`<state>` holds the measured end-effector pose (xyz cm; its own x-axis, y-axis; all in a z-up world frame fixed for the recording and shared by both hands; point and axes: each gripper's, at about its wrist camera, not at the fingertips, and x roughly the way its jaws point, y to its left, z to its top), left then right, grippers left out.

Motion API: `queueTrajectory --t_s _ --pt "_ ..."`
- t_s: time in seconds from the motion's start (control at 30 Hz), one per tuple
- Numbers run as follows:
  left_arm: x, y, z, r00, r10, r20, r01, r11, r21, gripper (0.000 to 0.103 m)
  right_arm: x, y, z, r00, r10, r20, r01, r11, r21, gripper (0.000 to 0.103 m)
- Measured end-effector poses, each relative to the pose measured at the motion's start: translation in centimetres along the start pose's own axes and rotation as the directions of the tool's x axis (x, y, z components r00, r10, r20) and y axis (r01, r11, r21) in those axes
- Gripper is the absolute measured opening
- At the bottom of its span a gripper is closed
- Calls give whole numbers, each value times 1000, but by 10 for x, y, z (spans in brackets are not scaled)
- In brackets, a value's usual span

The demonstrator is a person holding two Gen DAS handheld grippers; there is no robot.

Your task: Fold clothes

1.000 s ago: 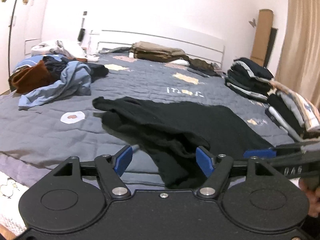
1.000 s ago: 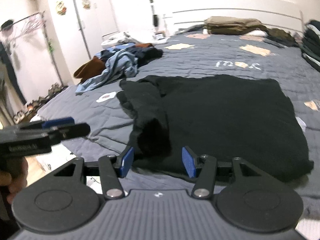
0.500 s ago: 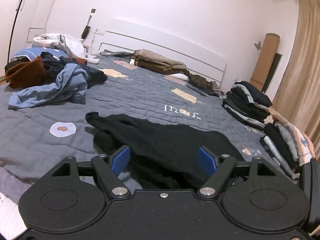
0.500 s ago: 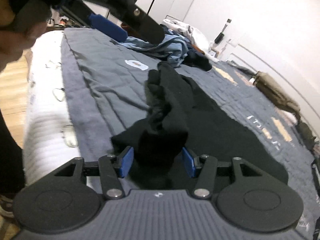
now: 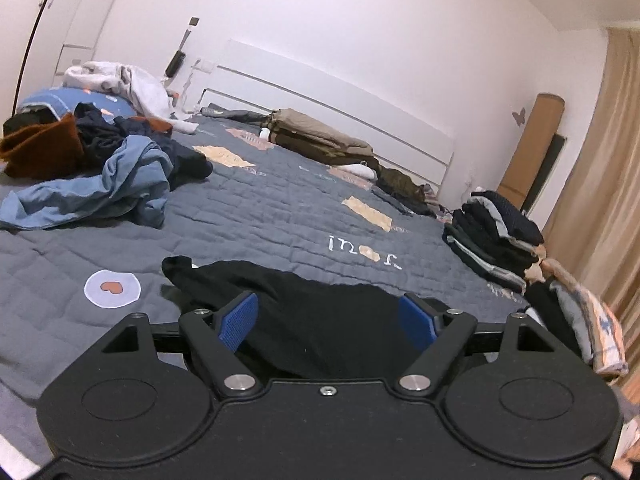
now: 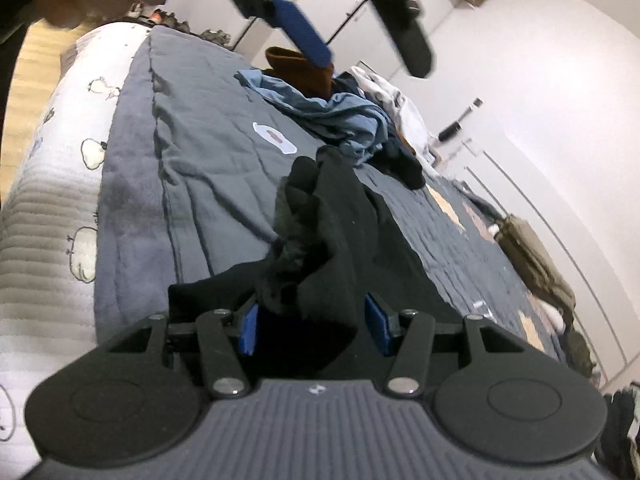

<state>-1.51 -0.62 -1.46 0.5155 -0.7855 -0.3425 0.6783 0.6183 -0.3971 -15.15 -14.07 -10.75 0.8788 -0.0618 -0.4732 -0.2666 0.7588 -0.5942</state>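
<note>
Black garment (image 5: 320, 320) on grey quilt (image 5: 260, 208), lower centre of both views.

Left gripper (image 5: 328, 322): jaws spread wide, garment seen between them, no grip shown. Right gripper (image 6: 314, 322): bunched black cloth is seen between the blue pads; whether it is pinched cannot be told. Unfolded heap (image 5: 100, 160) at upper left, folded stack (image 5: 496, 236) at right.

Black garment (image 5: 320, 320) partly behind left gripper (image 5: 328, 320)
</note>
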Motion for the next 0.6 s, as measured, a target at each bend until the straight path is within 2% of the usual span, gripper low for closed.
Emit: queueTrajectory --t_s 0.1,0.17,0.23,0.33,0.43,0.6 --pt "8 4 5 1000 2 -4 -2 1000 -13 77 0 -4 -1 999 21 49 -22 999 29 52" --pt "11 4 7 1000 2 -4 -2 1000 -14 77 2 -7 -2 998 31 59 -34 998 44 44" --pt "14 4 9 1000 3 -3 -3 1000 -14 77 4 -8 -4 998 30 62 -33 998 52 24" --pt "17 5 12 1000 8 0 -8 1000 -11 77 0 -19 -5 996 11 93 -24 990 139 15" --pt "21 7 14 1000 13 2 -13 1000 -9 78 -9 -44 -7 991 5 130 -49 939 340 14" --pt "27 16 18 1000 31 3 -30 999 -44 80 -23 -81 -24 988 -23 150 -73 794 603 14"
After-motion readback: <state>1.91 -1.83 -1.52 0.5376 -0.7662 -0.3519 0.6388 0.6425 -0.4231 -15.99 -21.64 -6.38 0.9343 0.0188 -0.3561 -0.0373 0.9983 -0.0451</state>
